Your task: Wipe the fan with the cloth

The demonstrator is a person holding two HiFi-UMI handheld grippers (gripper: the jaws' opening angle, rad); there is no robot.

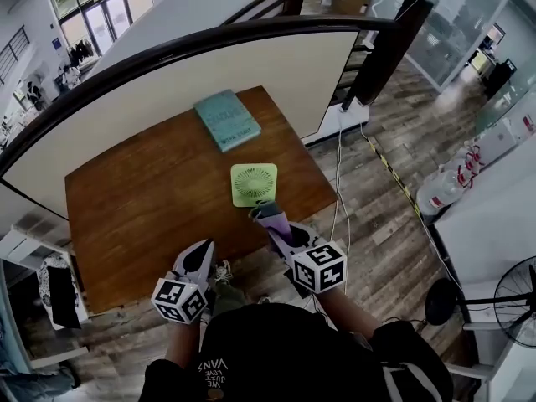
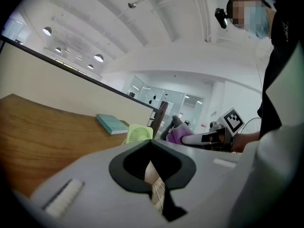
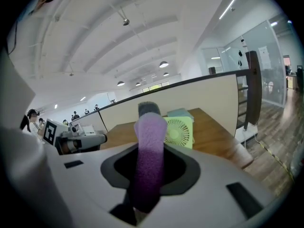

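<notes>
A small light-green fan (image 1: 254,184) stands on the brown wooden table (image 1: 142,199) near its front edge, and shows in the left gripper view (image 2: 139,133) and the right gripper view (image 3: 179,132). My right gripper (image 1: 266,216) is shut on a purple cloth (image 1: 273,219), just in front of the fan and short of touching it. The cloth (image 3: 148,165) sticks up between the jaws. My left gripper (image 1: 203,256) hangs shut and empty off the table's front edge, left of the fan.
A teal book (image 1: 226,120) lies at the table's far side, behind the fan. A cream partition (image 1: 251,65) with a dark rail backs the table. A white cable (image 1: 338,182) trails over the wood floor on the right. A pedestal fan (image 1: 512,300) stands lower right.
</notes>
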